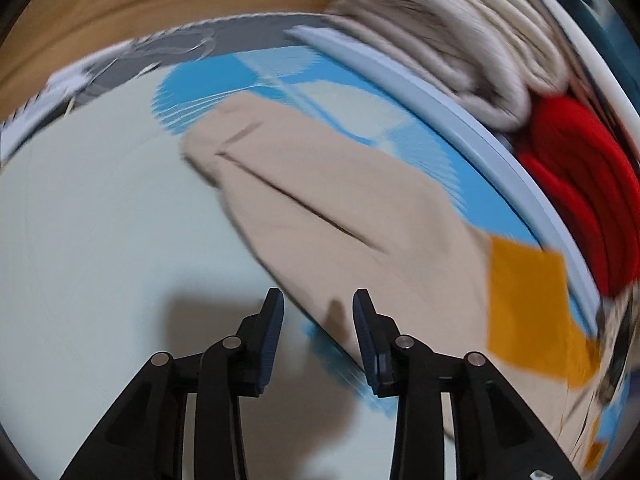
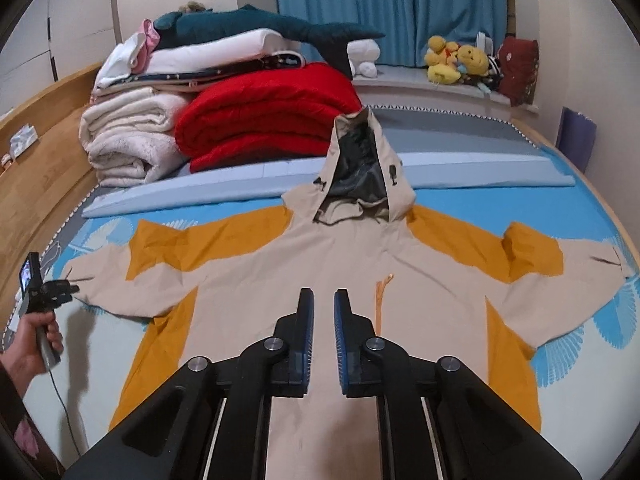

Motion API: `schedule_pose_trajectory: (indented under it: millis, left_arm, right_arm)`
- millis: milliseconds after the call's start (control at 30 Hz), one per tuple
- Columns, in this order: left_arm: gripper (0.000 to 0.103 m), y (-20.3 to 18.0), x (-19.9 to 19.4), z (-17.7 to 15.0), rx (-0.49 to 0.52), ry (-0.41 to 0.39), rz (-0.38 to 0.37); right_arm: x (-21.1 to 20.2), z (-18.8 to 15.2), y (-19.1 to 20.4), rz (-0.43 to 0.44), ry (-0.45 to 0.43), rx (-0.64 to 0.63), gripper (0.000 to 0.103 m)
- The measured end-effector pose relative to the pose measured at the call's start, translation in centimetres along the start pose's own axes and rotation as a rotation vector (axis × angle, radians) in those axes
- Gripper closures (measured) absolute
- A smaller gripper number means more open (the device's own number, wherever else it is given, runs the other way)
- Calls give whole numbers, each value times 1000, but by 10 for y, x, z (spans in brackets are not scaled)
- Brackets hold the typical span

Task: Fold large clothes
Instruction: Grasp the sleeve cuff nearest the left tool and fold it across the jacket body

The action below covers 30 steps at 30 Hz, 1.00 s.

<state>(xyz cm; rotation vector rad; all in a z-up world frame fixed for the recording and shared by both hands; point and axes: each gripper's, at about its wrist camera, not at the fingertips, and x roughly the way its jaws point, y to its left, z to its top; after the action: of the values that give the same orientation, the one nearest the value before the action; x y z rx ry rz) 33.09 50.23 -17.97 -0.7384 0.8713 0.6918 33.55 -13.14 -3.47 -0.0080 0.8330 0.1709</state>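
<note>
Lying flat on the bed (image 2: 580, 216), sleeves spread, the jacket (image 2: 332, 272) points its hood at the red blanket (image 2: 264, 116). The right gripper (image 2: 323, 300) hovers over its middle, fingers narrow and empty. The left gripper (image 1: 318, 304), fingers parted, hangs empty over a sleeve edge.

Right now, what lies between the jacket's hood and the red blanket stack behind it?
In the right wrist view, a long pale blue folded pad runs across the bed between the hood and the red blanket stack; the hood's tip rises in front of it.
</note>
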Motion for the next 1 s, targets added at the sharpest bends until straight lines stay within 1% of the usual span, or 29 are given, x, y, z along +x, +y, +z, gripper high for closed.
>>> schedule_pose_trajectory:
  millis: [33,67,100,133,200,267,400,433,467,500,533,567,600,700,800,867,900,967,1000]
  left_arm:
    - [69,9,4,6,-33,2,-3]
    - [69,18,8,12,-70,2,-9]
    - [69,28,12,16,-105,4,-20]
    - [69,35,15,19,-127,6,-28]
    - [69,48,24,23,-167,25,-40]
    - [69,53,29,25,-175,23,-62]
    - [71,47,33,31,-129,9,-69]
    - [71,46,35,32,-124,8,-72]
    - [77,44,37,33,-118,7,-74]
    - [87,43,39,34,-110,14,-76]
    - [91,42,40,34,-105,20,-79]
    - [99,40,40,35,-101,23,-84]
    - [101,38,38,35,-96,15,-85]
    - [103,24,18,38,-76,-48,-79]
    - [103,-14,-15,41,-16,-128,-105]
    - [103,-57,-46,36,72,-188,-146]
    - [103,-82,-63,30,124,-210,-185]
    - [103,-125,-88,14,224,-225,-257]
    - [103,-157,-106,-3,301,-227,-310]
  right_arm:
    - [4,-1,0,0,14,-4,75]
    - [8,-2,0,5,28,-5,67]
    - [12,-3,-1,9,39,-2,52]
    - [14,-5,-2,6,42,1,45]
    - [20,-7,-2,9,59,-3,45]
    - [27,-9,-2,11,77,-9,45]
    - [39,-10,-5,14,121,8,46]
    - [42,-11,-7,17,131,20,47]
    - [45,-12,-9,18,141,33,50]
    - [47,-12,-10,18,150,42,63]
    - [49,-13,-11,18,160,48,83]
    - [51,-14,-13,18,171,55,90]
    - [52,-15,-15,18,176,63,93]
    - [53,-15,-21,2,184,80,93]
    - [50,-13,-30,-22,180,96,92]
    - [48,-11,-36,-26,181,109,91]
    - [49,-10,-38,-23,188,114,89]
    - [50,-10,-45,-18,201,126,85]
    - [50,-10,-47,-16,202,134,83]
